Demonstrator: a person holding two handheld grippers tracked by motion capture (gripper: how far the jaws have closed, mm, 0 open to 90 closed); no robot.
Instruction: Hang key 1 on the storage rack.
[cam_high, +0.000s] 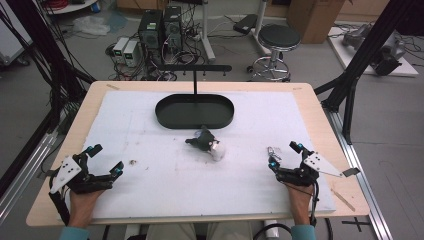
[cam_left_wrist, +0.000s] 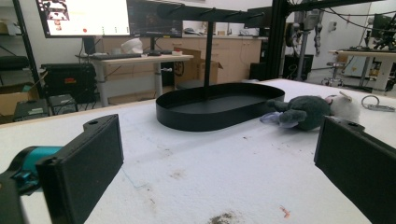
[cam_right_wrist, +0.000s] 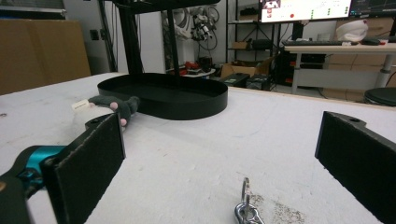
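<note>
Opening step, by the look of it: both grippers rest at the table's near edge. The left gripper (cam_high: 103, 159) and the right gripper (cam_high: 284, 155) stand wide open, holding nothing. A metal keyring (cam_high: 272, 152) lies just between the right jaws; a plush mouse (cam_high: 207, 143) waits at six o'clock of the black tray (cam_high: 194, 121). Next move likely calls for a reach and pinch on the keyring.

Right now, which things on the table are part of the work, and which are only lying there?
Part of the work:
- metal key ring, close to the open right gripper
- plush toy, mid-table
- black tray with hanger stand
- left gripper, open, empty

Probably only lying there:
- small crumb of debris on the white mat
</note>
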